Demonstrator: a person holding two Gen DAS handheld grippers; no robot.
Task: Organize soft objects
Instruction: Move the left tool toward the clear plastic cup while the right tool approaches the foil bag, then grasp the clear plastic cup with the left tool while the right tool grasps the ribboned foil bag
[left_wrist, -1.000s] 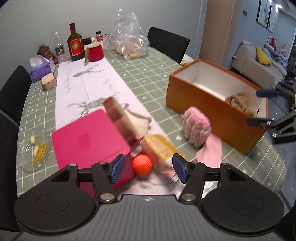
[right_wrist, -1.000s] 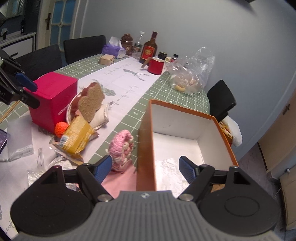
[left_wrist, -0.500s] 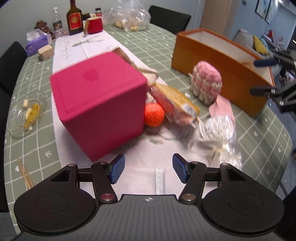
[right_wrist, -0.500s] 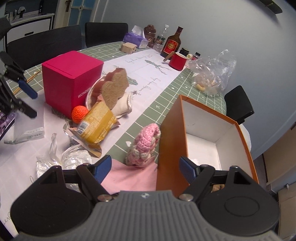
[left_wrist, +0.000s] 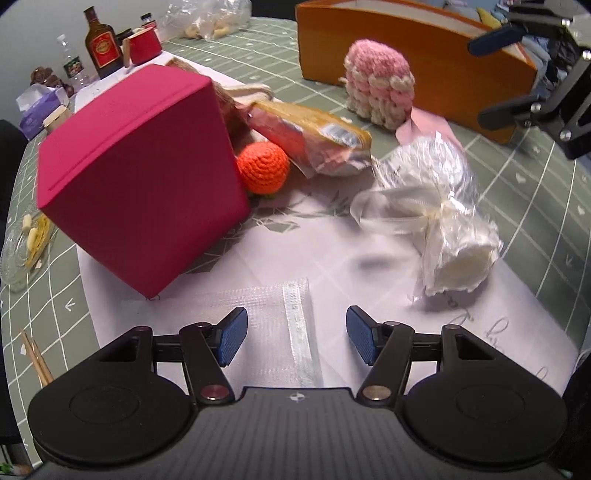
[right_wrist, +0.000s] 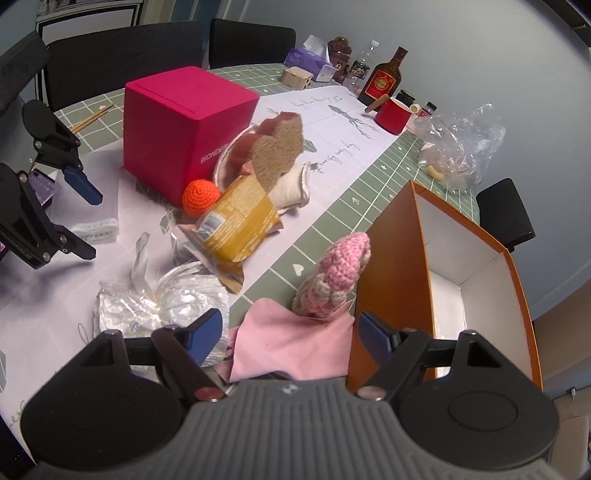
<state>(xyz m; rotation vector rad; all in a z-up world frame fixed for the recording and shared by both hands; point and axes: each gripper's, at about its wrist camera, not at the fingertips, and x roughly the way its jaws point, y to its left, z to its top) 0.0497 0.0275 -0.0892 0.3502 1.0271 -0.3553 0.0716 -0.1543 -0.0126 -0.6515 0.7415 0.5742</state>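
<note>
Left gripper (left_wrist: 296, 341) low over the near edge of the worktop (left_wrist: 535, 192), jaws apart and empty, straddling a flat white mesh pouch (left_wrist: 275, 325) whose long seam runs straight away from them. Right gripper (right_wrist: 290, 334) likewise jaws apart, holding nothing; pink cloth (right_wrist: 288, 343) just ahead between them. Beyond, crochet pink piece (right_wrist: 334, 277) touching the orange box (right_wrist: 391, 266). Right hand nearer those.

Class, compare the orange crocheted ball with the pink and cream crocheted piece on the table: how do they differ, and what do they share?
The orange ball is one solid colour; the pink piece is pink on top with cream mixed in lower down. The ball is round and smaller; the pink piece is taller and dome-shaped. The ball touches the red box; the pink piece stands near the orange box. Both are crocheted yarn.
</note>
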